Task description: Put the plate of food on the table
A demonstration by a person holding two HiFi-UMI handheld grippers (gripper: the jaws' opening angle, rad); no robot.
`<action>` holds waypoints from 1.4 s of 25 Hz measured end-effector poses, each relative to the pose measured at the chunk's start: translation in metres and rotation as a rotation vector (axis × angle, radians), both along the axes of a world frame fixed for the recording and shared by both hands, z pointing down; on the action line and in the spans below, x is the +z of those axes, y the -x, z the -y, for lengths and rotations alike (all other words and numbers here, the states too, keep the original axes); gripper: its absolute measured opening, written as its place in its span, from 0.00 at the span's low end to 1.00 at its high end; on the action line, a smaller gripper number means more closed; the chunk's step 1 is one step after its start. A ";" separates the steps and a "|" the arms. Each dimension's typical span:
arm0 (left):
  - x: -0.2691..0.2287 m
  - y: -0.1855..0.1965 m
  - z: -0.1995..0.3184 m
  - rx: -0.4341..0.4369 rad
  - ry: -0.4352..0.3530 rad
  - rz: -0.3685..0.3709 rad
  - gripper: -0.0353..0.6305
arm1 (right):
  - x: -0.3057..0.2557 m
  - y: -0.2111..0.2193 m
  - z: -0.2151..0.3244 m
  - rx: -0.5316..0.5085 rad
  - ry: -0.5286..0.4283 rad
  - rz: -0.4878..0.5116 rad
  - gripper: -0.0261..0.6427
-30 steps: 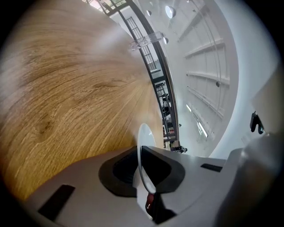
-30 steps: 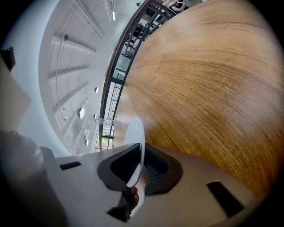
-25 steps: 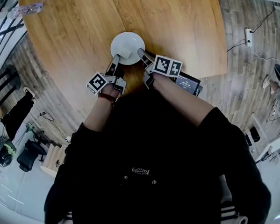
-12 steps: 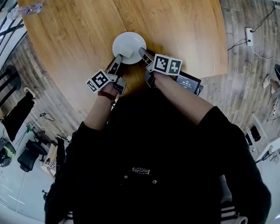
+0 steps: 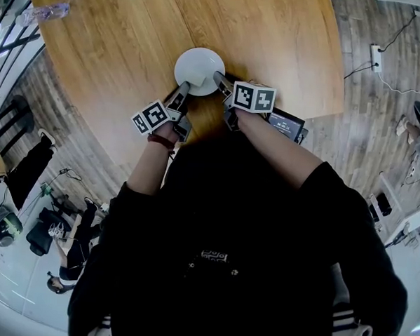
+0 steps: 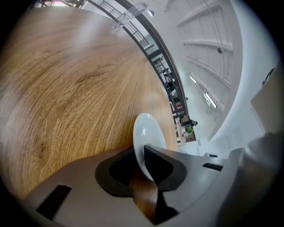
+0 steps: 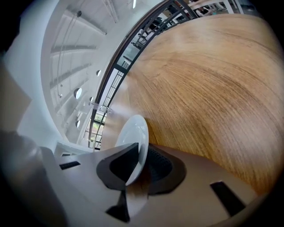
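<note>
One wooden table point(image 5: 132, 47) fills the upper part of the head view, standing on a plank floor point(image 5: 369, 81). A clear plastic bottle point(image 5: 41, 12) lies at the table's far left corner. The white plate point(image 5: 199, 66) lies flat on the table, close to its near edge. A railing point(image 6: 155, 48) and a pale, high-ceilinged hall show beyond the table's far edge in the left gripper view.

Your left gripper point(image 5: 182, 92) reaches over the near edge and slopes down to the plate's near-left rim. Its jaws have just been opening. The rim stands between them with a gap at one ribbed pad, so the hold is released. Your right gripper point(image 5: 220, 80) slopes down likewise to the near-right rim. Its jaws have also just been opening and are loose around the rim. A dark device with a lit screen point(image 5: 286, 125) shows just past your right forearm. A white power strip point(image 5: 376, 57) lies on the floor at far right.
</note>
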State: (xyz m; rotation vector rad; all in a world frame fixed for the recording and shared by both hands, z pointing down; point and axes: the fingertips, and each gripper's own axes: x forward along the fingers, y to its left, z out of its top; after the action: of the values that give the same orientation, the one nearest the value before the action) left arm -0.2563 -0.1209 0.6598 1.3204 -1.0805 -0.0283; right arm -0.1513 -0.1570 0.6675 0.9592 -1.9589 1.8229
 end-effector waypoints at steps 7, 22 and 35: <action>-0.001 -0.002 0.000 0.066 0.016 0.066 0.16 | -0.001 0.004 -0.001 -0.075 -0.060 -0.064 0.14; -0.008 -0.011 0.002 0.064 -0.006 0.087 0.34 | 0.000 -0.003 0.000 -0.171 -0.105 -0.166 0.18; -0.012 -0.010 -0.011 0.052 -0.071 0.102 0.48 | 0.002 -0.005 -0.006 -0.286 -0.151 -0.211 0.27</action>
State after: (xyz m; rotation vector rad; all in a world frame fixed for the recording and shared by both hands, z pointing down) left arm -0.2463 -0.1103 0.6476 1.4258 -1.1394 0.0406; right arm -0.1462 -0.1506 0.6699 0.8258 -2.0032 1.3797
